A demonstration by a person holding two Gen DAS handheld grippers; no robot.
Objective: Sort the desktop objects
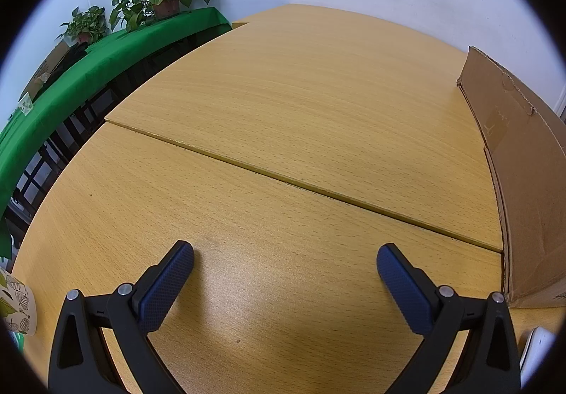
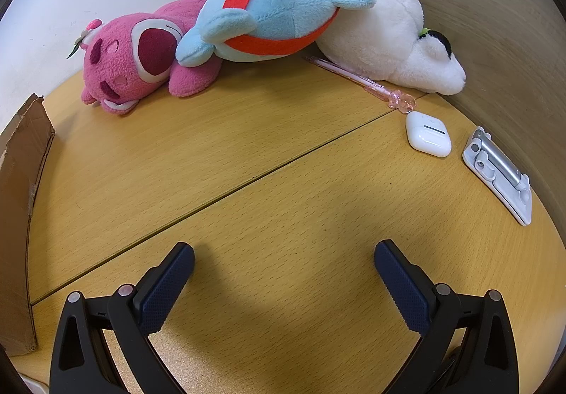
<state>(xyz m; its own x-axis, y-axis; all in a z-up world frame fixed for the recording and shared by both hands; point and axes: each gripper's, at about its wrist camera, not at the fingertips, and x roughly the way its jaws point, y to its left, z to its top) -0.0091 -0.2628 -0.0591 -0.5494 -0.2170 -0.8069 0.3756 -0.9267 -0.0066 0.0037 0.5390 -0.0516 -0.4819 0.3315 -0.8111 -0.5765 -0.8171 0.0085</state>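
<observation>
Over desk (image 2: 283,181) — both tongs (image 1: 285,261) (image 2: 284,259) wide, w/ nothing held.

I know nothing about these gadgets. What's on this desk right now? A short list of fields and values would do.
surface: wooden desk, two panels meeting at a seam
soft toys: pink bear plush, blue and red plush lying partly on it, white plush, all at the far edge
pen: pink pen, partly under the white plush
small items: white earbuds case, white folding stand beside it
box: cardboard box
left gripper: open, holding nothing
right gripper: open, holding nothing
</observation>
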